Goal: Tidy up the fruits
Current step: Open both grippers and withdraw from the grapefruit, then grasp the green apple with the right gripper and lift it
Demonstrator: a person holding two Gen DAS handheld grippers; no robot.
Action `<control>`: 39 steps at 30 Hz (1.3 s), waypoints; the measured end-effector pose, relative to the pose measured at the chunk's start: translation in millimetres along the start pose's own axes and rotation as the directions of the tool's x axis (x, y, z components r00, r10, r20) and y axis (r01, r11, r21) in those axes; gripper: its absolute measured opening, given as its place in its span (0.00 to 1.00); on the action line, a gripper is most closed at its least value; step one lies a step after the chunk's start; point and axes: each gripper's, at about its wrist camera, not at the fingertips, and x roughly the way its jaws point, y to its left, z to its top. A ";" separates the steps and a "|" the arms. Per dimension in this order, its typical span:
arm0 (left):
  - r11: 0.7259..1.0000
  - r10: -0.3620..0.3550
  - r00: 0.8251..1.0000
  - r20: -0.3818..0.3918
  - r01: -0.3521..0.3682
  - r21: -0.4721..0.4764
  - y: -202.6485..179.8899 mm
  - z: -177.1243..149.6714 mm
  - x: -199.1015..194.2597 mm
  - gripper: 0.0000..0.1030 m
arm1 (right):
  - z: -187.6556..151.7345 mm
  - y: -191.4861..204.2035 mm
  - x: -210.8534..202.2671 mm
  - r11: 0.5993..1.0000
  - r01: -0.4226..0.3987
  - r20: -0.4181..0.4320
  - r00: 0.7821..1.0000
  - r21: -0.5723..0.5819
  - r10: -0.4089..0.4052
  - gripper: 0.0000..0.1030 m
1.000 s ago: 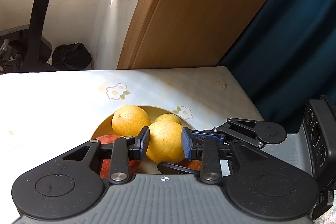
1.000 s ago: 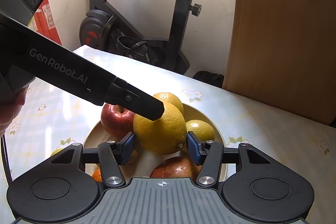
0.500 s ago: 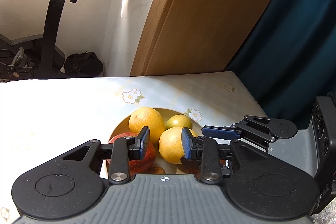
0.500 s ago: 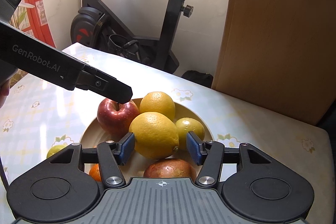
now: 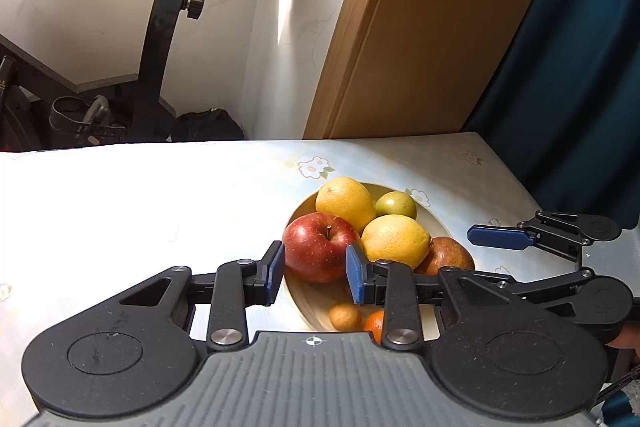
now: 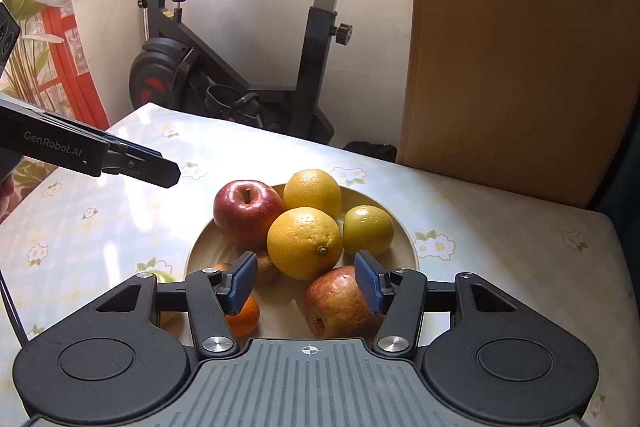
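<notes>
A shallow beige bowl (image 6: 404,231) on the flowered tablecloth holds a red apple (image 6: 246,213), two oranges (image 6: 305,243) (image 6: 313,191), a yellow-green fruit (image 6: 368,229), a duller red apple (image 6: 340,301), a tangerine (image 6: 244,317) and a small brown fruit (image 6: 266,269). My right gripper (image 6: 306,267) hovers over the bowl's near side, open, nothing between its blue pads. My left gripper (image 5: 316,259) hangs above the bowl's (image 5: 300,303) left rim with a narrow empty gap; the red apple (image 5: 318,253) lies behind it. Each gripper's finger shows in the other view (image 6: 152,173) (image 5: 496,237).
The table (image 5: 140,207) stretches wide to the left of the bowl, its far edge near an exercise bike (image 6: 240,75) and a wooden panel (image 6: 520,67). A dark blue curtain (image 5: 580,87) hangs past the right edge. A greenish fruit (image 6: 162,273) peeks out beside the bowl.
Both grippers have drawn back and up from the fruit pile. The left one has slid leftward off the front orange, which stays in the bowl. The jaw gaps look unchanged.
</notes>
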 end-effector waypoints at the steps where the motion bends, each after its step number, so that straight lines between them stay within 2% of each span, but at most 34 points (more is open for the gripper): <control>1: 1.000 0.011 1.000 0.002 -0.011 0.006 1.3 -2.7 -2.2 0.33 | -3.0 0.8 -2.9 1.000 0.000 0.002 1.000 0.008 0.000 0.49; 11: 0.995 0.096 0.995 0.028 -0.096 0.010 24.2 -28.7 -31.4 0.34 | -37.9 7.0 -29.2 0.996 0.009 0.028 1.000 0.086 -0.011 0.49; 22: 0.991 0.130 0.988 0.078 -0.131 0.008 19.9 -47.4 -50.3 0.34 | -74.9 9.9 -57.9 0.984 0.025 0.047 0.998 0.176 -0.033 0.49; 31: 0.993 0.114 0.987 0.110 -0.117 0.026 3.1 -49.9 -56.1 0.34 | -101.3 10.8 -70.1 0.980 0.043 -0.007 0.999 0.195 -0.042 0.49; 39: 0.993 0.106 0.988 0.111 -0.112 0.046 -2.9 -49.9 -56.7 0.34 | -117.9 7.7 -67.7 0.962 0.017 -0.065 0.998 0.272 0.001 0.49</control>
